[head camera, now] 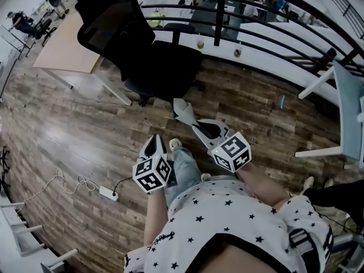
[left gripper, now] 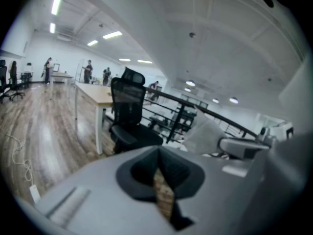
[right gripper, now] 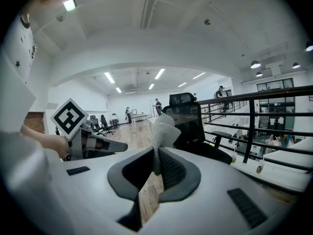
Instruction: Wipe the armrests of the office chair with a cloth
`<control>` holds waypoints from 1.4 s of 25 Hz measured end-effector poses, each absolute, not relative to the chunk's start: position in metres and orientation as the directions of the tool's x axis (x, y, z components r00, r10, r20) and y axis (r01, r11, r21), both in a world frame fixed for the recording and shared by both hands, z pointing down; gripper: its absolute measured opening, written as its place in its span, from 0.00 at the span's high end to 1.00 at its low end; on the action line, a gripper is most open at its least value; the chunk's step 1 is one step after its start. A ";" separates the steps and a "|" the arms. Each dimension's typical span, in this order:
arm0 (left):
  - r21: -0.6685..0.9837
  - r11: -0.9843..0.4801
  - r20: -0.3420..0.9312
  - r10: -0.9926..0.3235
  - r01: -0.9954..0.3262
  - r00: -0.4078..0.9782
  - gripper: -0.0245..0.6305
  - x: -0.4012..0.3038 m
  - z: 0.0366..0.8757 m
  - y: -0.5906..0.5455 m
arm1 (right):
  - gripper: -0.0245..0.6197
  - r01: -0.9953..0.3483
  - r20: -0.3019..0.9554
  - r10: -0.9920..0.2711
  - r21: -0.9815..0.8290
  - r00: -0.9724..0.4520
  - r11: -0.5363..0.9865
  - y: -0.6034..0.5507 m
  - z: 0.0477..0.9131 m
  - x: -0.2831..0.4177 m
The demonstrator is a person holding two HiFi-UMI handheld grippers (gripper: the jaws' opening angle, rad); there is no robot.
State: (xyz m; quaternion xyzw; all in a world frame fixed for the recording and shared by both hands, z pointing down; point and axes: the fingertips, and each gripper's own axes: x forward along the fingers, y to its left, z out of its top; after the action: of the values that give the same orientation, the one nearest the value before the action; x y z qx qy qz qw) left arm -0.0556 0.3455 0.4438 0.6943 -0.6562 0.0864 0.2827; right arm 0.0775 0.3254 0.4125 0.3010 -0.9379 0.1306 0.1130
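- Right now my right claw [right gripper: 155,156] is clamped on the cloth [right gripper: 164,130]. The pinch sits on the lower edge only, and the rest stands up loose above the jaws.
- My left claw [left gripper: 159,156] is closed with nothing in it. It hangs just beside the right one, a bit lower in the head view.
- Both claws are in the air in front of me, touching nothing.
- The office chair [head camera: 142,44] is ahead and well apart from the cloth. Its near armrest [right gripper: 220,134] is bare, so I judge that wiping hasn't begun.
- Risk 1: the grip on the cloth is thin. Dragging it along the armrest pad could pull it out of the jaws.
- Risk 2: the chair probably swivels or rolls. If I push sideways with nothing steadying it, it could move off towards the railing [head camera: 256,21] or the desk [head camera: 65,44].
- Risk 3: the power strip [head camera: 108,193] and its cable lie on the floor [head camera: 68,135] to my left. Stepping that way to reach the far armrest could snag a foot.
- Writing: no brand is visible on the chair. The marker cubes carry black-and-white squares only. The script on my shirt hem is too small to read.
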 end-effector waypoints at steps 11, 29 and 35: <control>0.292 0.039 0.496 -0.861 -0.956 0.117 0.95 -0.097 0.448 0.276 | 0.91 -0.578 0.310 -0.515 -0.156 -0.799 0.801 0.253 0.411 0.033; 0.306 0.022 0.508 -0.849 -0.952 0.144 0.95 -0.194 0.441 0.183 | 0.91 -0.585 0.343 -0.517 -0.134 -0.784 0.800 0.158 0.398 -0.071; 0.311 0.002 0.506 -0.847 -0.950 0.164 0.95 -0.219 0.439 0.159 | 0.91 -0.587 0.351 -0.517 -0.126 -0.780 0.800 0.137 0.396 -0.103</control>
State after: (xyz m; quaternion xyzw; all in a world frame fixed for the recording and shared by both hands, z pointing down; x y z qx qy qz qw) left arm -0.2188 0.1589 0.4389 0.7010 -0.6410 0.0858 0.3006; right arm -0.1027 0.1365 0.3962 0.2949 -0.9365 0.1151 0.1512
